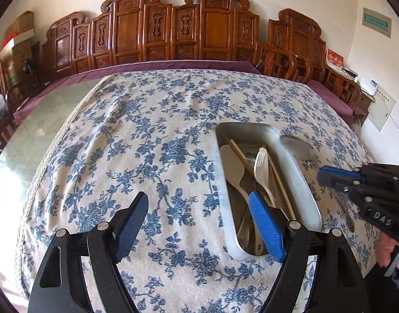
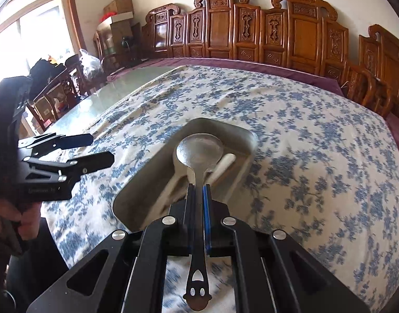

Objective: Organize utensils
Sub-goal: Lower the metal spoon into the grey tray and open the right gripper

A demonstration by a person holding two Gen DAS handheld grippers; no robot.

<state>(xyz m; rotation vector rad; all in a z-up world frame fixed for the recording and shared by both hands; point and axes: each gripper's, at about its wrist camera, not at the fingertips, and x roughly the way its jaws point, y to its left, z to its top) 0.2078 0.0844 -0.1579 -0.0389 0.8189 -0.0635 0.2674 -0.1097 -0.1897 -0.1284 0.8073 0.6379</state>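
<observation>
Right gripper point(image 2: 198, 193) jaws clamped on spoon point(image 2: 199, 148) neck, long axis 12–6, bowl over tray point(image 2: 247, 137). Tray dead ahead at 12. Left gripper point(image 1: 199, 224) jaws wide, empty, farther off.

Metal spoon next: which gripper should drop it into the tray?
Right. The right gripper is shut on the metal spoon, its bowl over the metal tray. The left gripper is open and holds nothing.
</observation>
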